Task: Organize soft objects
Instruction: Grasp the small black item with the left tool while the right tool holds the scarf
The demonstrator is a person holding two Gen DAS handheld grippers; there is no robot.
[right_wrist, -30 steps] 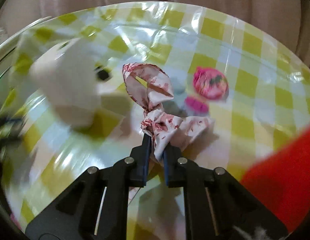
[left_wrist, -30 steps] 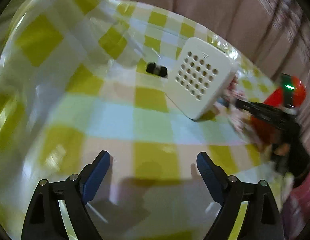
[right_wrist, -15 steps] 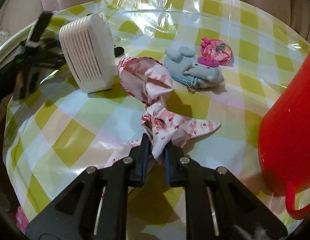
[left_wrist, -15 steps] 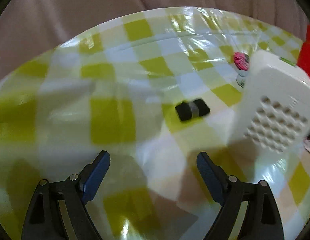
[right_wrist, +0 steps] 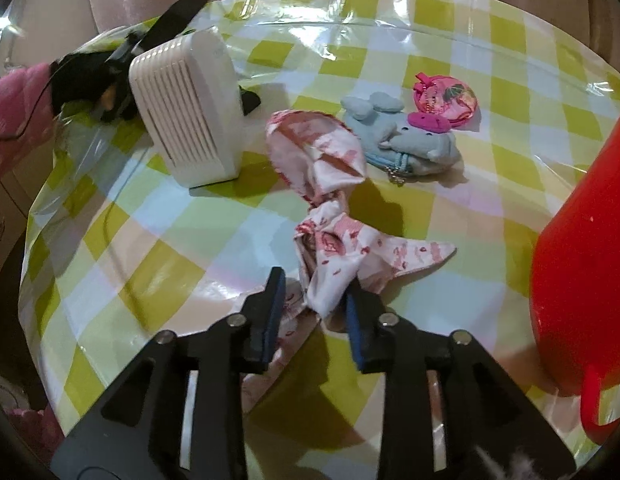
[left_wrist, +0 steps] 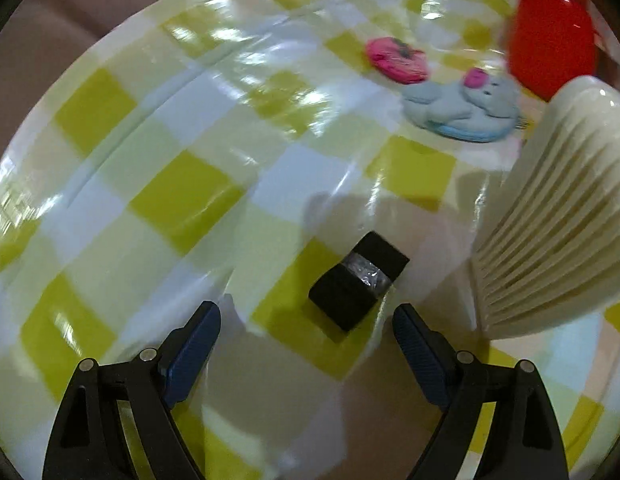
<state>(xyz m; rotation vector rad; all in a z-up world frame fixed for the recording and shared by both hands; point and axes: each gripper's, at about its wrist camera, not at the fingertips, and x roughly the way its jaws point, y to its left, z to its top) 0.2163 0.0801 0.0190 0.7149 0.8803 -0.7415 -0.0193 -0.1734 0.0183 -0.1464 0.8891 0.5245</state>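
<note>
A pink-and-white printed cloth (right_wrist: 330, 248) lies crumpled on the checked table (right_wrist: 150, 280). Its near end stands up between the jaws of my right gripper (right_wrist: 314, 284), which are opening and no longer pinch it. Beyond it lie a blue plush pouch (right_wrist: 406, 140) and a round pink pouch (right_wrist: 444, 98); both also show in the left wrist view, the blue plush pouch (left_wrist: 462, 110) and the pink pouch (left_wrist: 396, 60). My left gripper (left_wrist: 306, 312) is open just in front of a small black block (left_wrist: 358, 280), holding nothing.
A white slatted appliance (right_wrist: 190, 112) stands at the left, close to the right of the left gripper (left_wrist: 550, 220). A red plastic jug (right_wrist: 582, 240) fills the right edge. A pink sleeve (right_wrist: 14, 108) is at far left. Curtains hang behind the round table.
My right gripper's jaws have parted from the cloth, which now lies lower on the table. The left gripper has swung round the white appliance and come close to the black block.
</note>
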